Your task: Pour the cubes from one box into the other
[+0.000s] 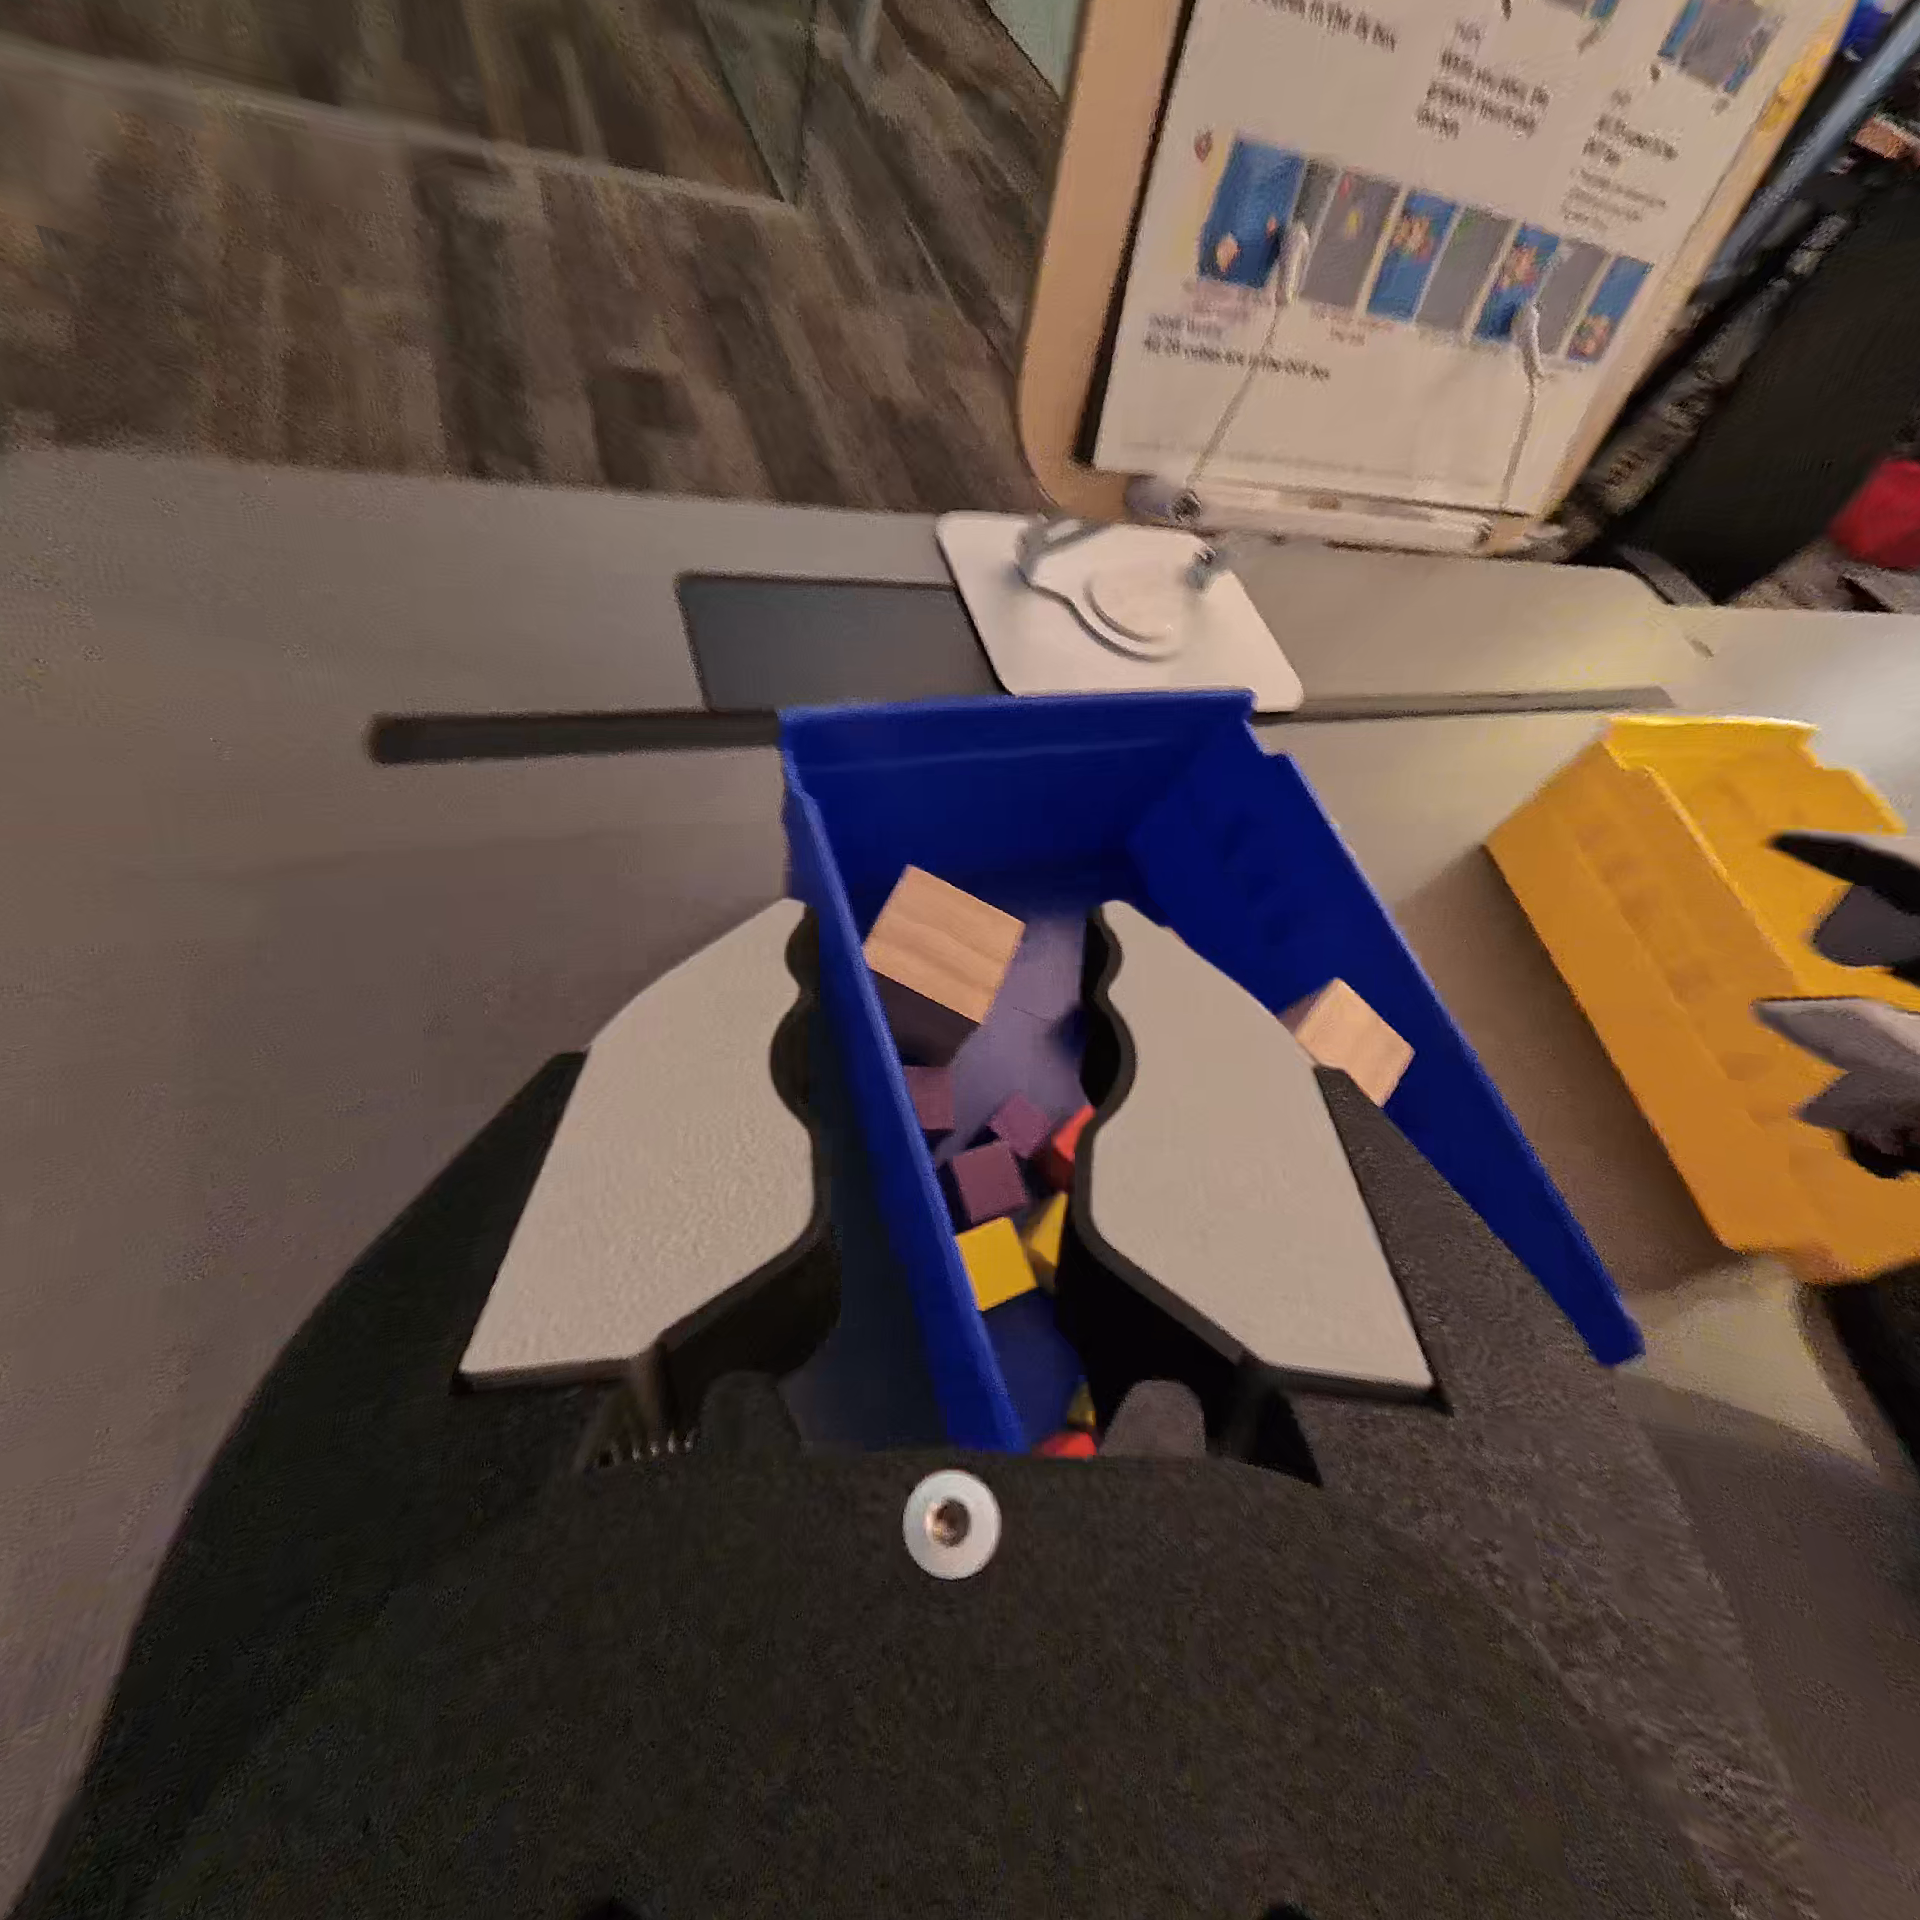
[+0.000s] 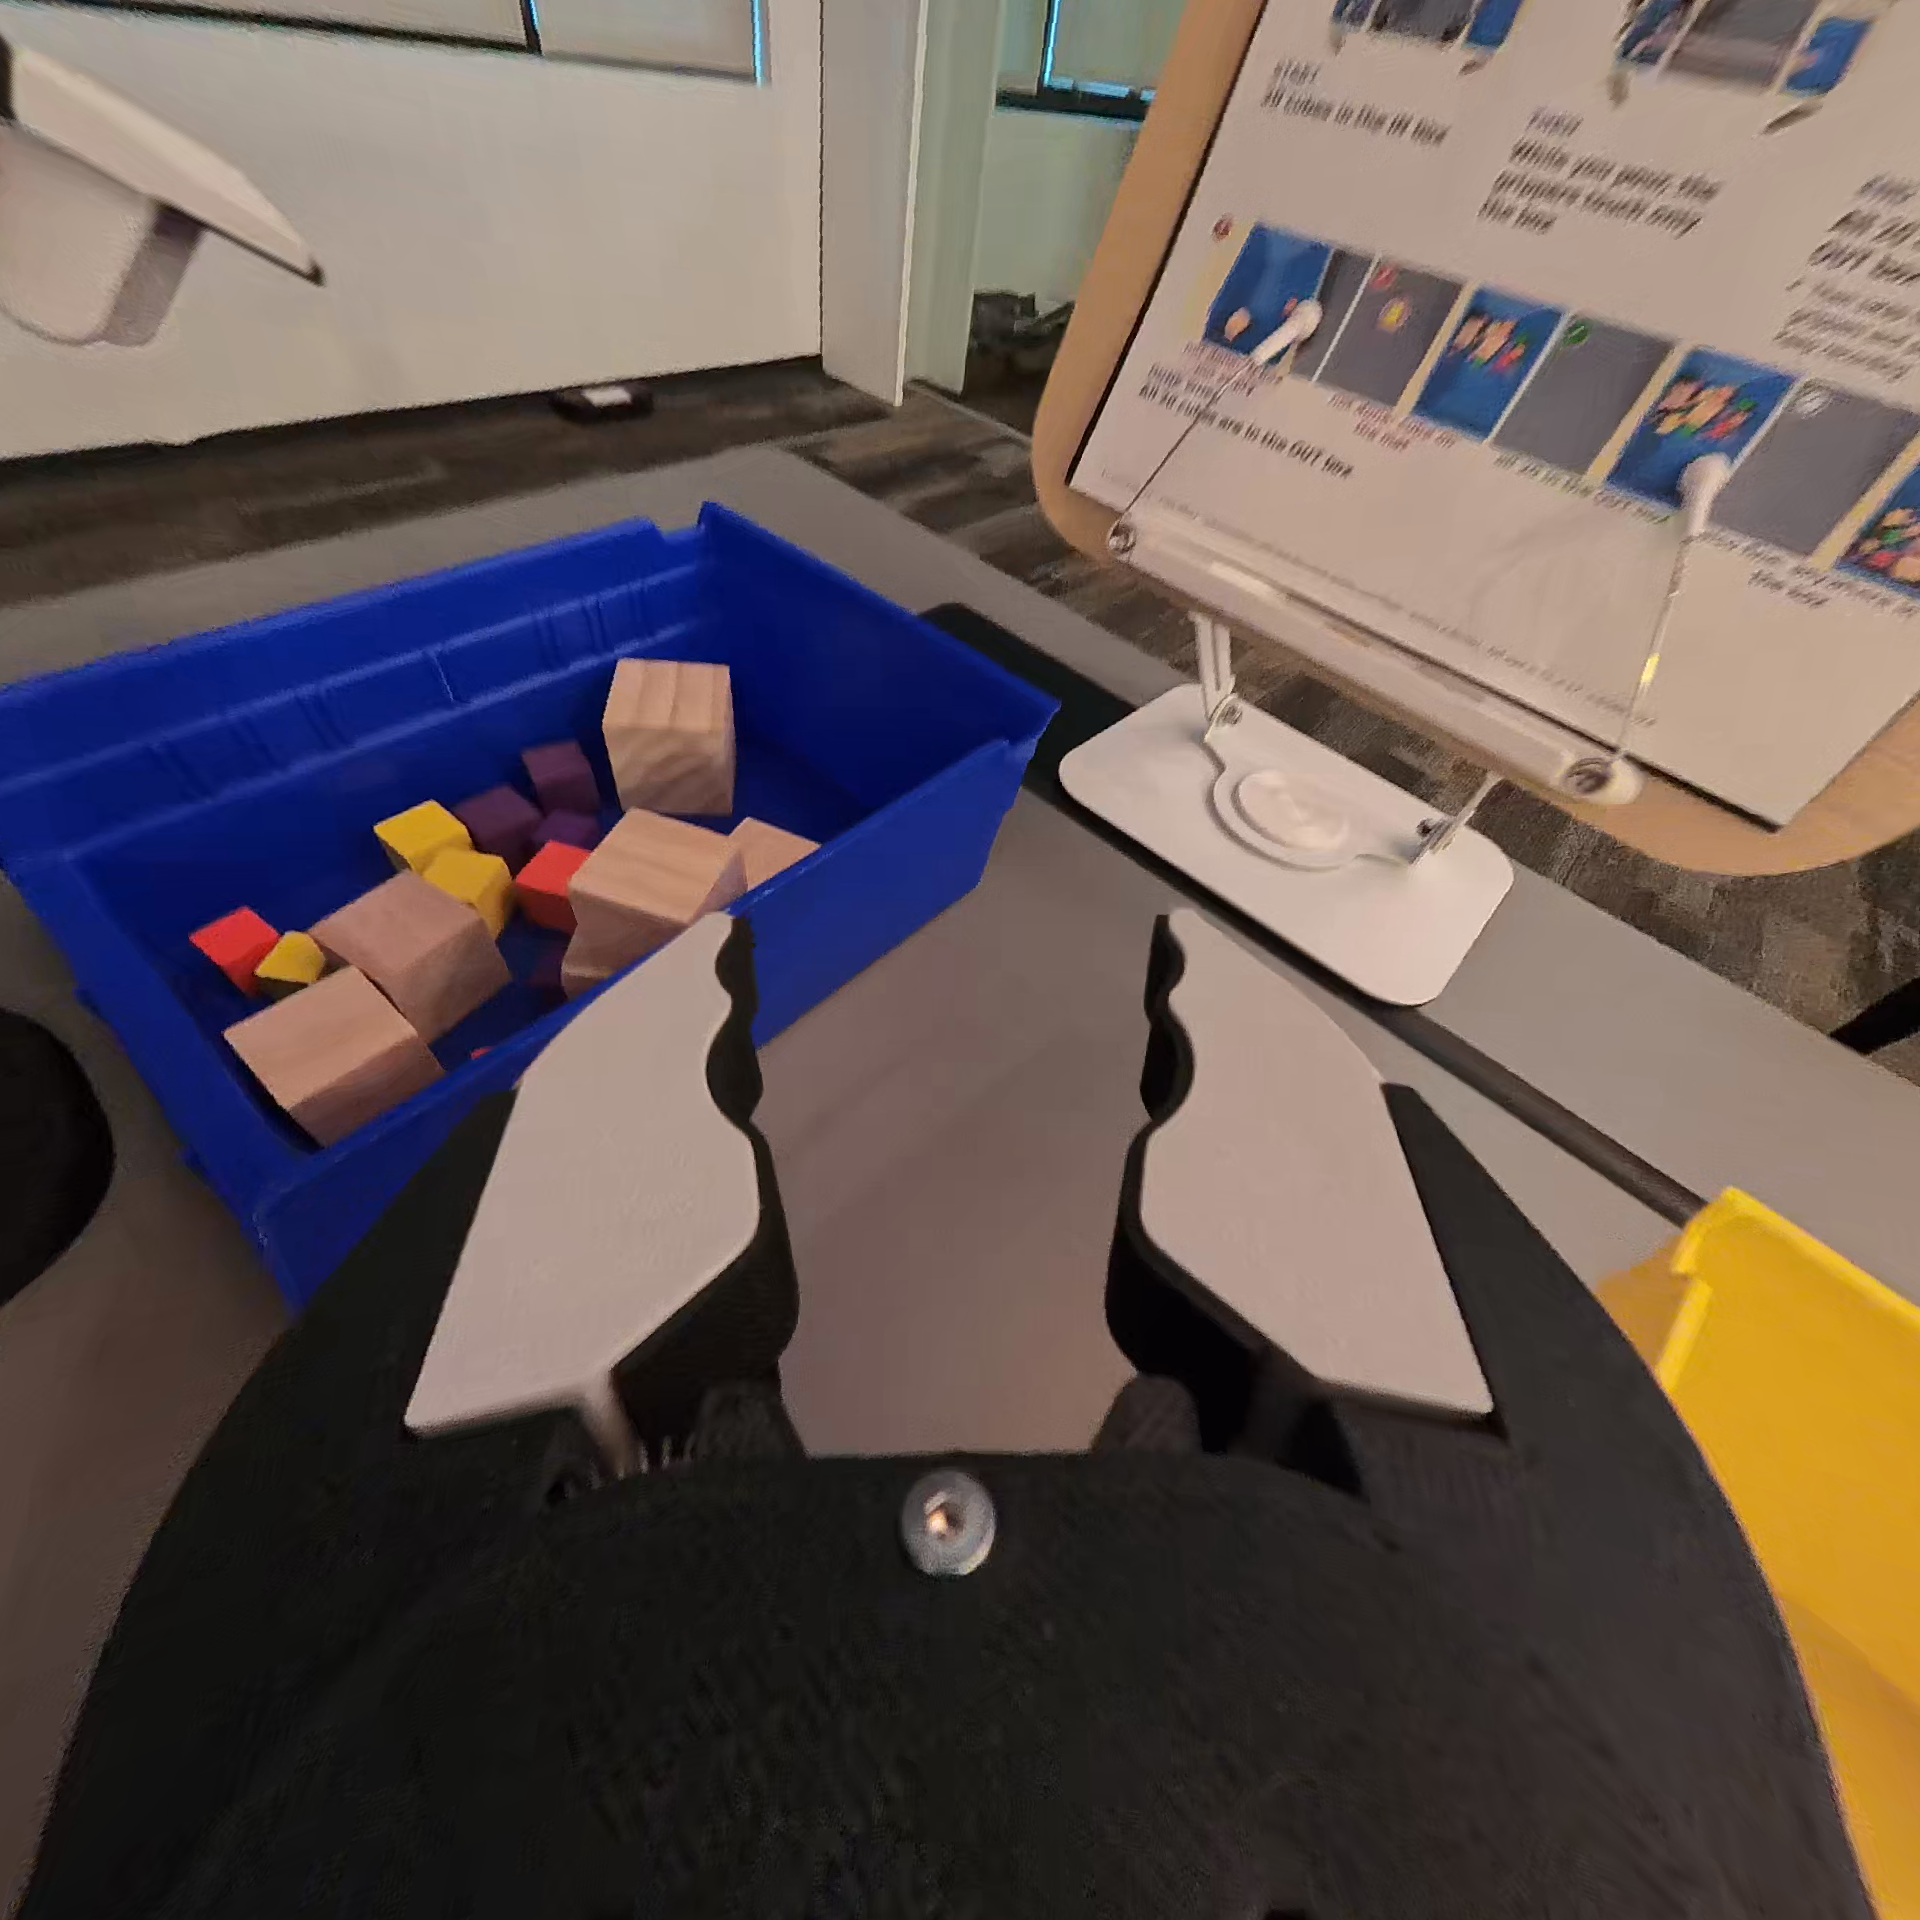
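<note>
A blue box (image 1: 1039,790) holds several wooden, purple, yellow and red cubes (image 1: 940,951). My left gripper (image 1: 945,935) straddles its left wall, one finger outside and one inside among the cubes. The jaws stand apart, wider than the wall. The right wrist view shows the blue box (image 2: 883,831) and its cubes (image 2: 665,873) at left. My right gripper (image 2: 948,935) is open and empty over bare table, just right of the blue box. It also shows at the right edge of the left wrist view (image 1: 1860,977), in front of the yellow box (image 1: 1662,987). The yellow box (image 2: 1797,1507) lies at lower right.
A stand holding an instruction sheet (image 2: 1507,364) rests on a white base plate (image 2: 1288,842) behind the boxes. A dark mat (image 1: 821,634) and a black strip (image 1: 571,732) lie on the grey table (image 1: 260,883). Carpet floor lies beyond the table's far edge.
</note>
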{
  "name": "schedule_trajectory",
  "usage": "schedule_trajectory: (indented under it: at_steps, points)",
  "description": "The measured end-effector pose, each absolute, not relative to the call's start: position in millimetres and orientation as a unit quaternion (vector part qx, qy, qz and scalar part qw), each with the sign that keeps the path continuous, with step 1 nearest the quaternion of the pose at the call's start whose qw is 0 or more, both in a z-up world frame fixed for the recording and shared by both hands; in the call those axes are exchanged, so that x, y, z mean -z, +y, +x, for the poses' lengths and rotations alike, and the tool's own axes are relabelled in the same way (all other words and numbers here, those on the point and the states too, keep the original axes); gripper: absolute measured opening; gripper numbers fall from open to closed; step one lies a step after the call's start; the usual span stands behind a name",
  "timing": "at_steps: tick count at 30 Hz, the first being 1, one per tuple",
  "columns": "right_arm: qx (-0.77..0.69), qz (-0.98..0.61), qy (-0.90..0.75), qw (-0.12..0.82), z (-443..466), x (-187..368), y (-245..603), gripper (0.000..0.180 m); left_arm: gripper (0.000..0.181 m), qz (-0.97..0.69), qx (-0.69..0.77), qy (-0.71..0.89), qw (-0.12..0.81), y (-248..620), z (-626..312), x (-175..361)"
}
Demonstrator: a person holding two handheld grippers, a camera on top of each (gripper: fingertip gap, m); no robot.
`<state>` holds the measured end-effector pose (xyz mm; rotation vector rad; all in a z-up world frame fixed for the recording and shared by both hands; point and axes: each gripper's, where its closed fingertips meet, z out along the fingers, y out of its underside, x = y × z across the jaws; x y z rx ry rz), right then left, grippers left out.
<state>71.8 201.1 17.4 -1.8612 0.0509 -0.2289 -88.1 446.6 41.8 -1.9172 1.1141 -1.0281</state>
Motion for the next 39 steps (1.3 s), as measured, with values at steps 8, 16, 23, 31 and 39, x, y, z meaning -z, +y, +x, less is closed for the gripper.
schedule_trajectory:
  at_steps: [8,16,23,31,39]
  points:
    - [0.076,-0.824,0.033,0.56,61,8,206,0.072,0.034,-0.821,0.302,0.45,0.178,440,-87,44]
    - [-0.06,-0.82,0.165,0.545,67,-6,238,0.067,0.026,-0.833,0.258,0.477,0.104,431,-91,77]
    - [-0.091,-0.907,0.214,0.351,65,42,290,0.062,0.014,-0.838,0.204,0.505,0.049,417,-95,101]
    - [-0.108,-0.93,0.276,0.219,65,88,300,0.051,0.011,-0.842,0.169,0.511,0.047,418,-95,107]
    - [-0.045,-0.957,0.268,0.098,62,112,302,0.013,0.007,-0.838,0.134,0.525,0.058,421,-94,108]
